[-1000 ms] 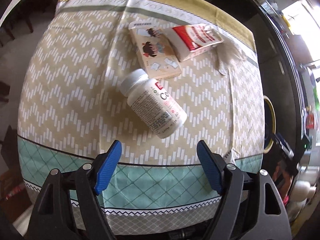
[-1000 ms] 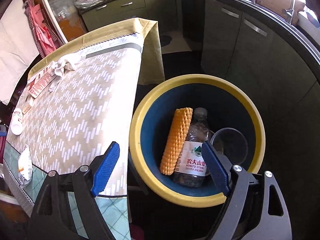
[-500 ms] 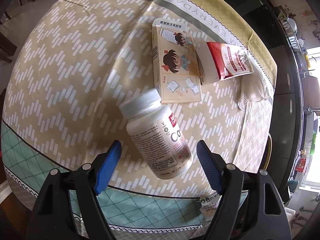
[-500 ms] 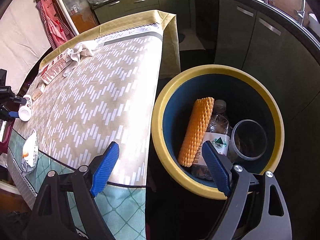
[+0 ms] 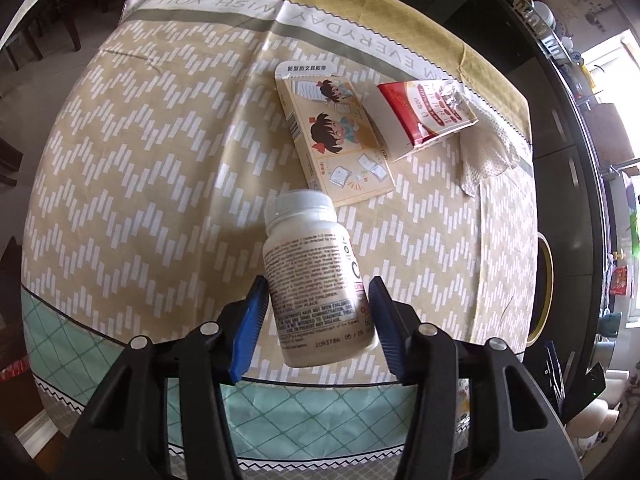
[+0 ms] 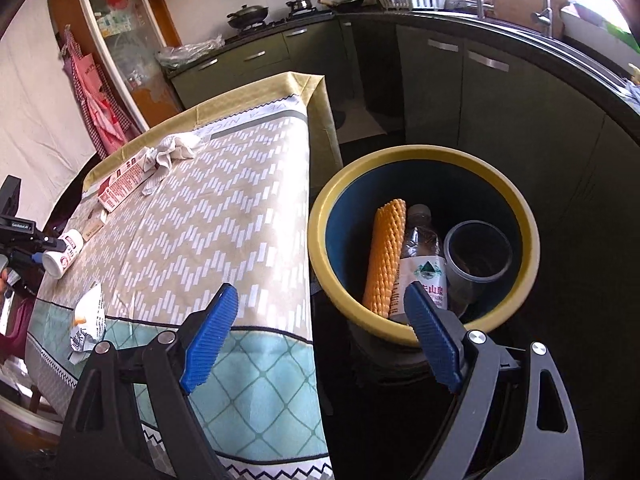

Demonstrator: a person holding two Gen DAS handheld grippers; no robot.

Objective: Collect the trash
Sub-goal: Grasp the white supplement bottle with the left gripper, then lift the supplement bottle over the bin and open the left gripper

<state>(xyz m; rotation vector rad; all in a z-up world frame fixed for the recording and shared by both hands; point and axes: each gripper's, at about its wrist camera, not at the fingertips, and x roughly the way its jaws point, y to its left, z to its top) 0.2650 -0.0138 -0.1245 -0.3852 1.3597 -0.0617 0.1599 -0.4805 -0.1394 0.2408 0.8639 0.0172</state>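
Left hand-held gripper (image 5: 316, 312): its blue pads sit on either side of the pill bottle; both appear to touch the bottle's sides, so it looks clenched on it.
Pill bottle (image 5: 316, 280): white, with a white cap and a printed label; it lies between the left pads with the cap pointing away from the camera, over the patterned cloth. In the right wrist view it shows at the far left edge of the bench (image 6: 62, 254), next to the black body of the left tool.
Bench (image 5: 140, 168): covered by a beige cloth with white zigzag dashes, a teal checked border on the near side and a mustard band with lettering on the far side.
Cartoon box (image 5: 334, 136): flat, beige, printed with cartoon children; it lies just beyond the bottle's cap.
Red carton (image 5: 420, 116): red and white, lying beside the cartoon box on its right, the two touching or nearly so.
Rag (image 5: 486, 156): crumpled, pale, just right of the red carton near the bench edge.
Right hand-held gripper (image 6: 320, 336): released, pads wide apart and nothing between them; it hangs over the gap between the bench corner and the bin.
Bin (image 6: 400, 164): round, yellow rim, blue inside, standing on the floor beside the bench.
Bin contents: an orange foam net sleeve (image 6: 384, 256), a clear water bottle (image 6: 420, 264) and a clear plastic cup (image 6: 478, 252), side by side.
Wrapper (image 6: 88, 320): white, crumpled, on the teal border near the bench edge.
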